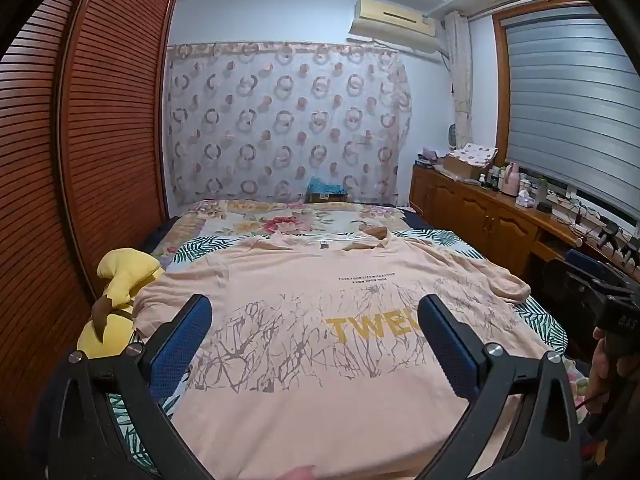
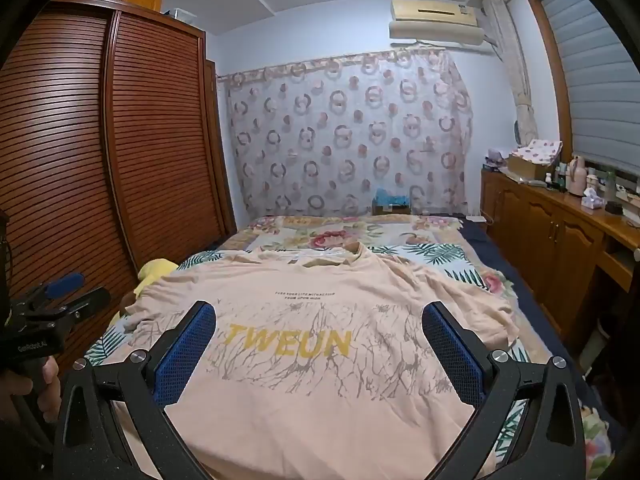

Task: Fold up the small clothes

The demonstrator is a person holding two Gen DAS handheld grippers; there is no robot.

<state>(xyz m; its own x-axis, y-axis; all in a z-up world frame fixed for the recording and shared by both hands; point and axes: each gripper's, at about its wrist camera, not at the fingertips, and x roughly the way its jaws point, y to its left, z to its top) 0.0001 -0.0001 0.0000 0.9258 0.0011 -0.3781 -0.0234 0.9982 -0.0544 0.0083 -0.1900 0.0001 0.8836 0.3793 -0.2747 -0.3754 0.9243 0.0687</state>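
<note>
A peach T-shirt (image 1: 304,292) (image 2: 320,392) with yellow letters and a grey branch print lies spread face up on the bed, collar at the far end, hem nearest me. My left gripper (image 1: 314,312) hovers open above its lower half, blue pads wide apart, nothing between them. My right gripper (image 2: 320,316) hangs open over the same shirt, a little to the right, also holding nothing. In the left wrist view the right gripper's body shows at the right edge in a hand (image 1: 604,364). In the right wrist view the left gripper shows at the left edge.
The bed (image 2: 448,256) has a leaf and flower cover. A yellow plush toy (image 1: 124,280) lies at the shirt's left sleeve. A slatted wooden wardrobe (image 1: 100,140) stands close on the left. A cluttered wooden cabinet (image 2: 560,224) runs along the right under the window.
</note>
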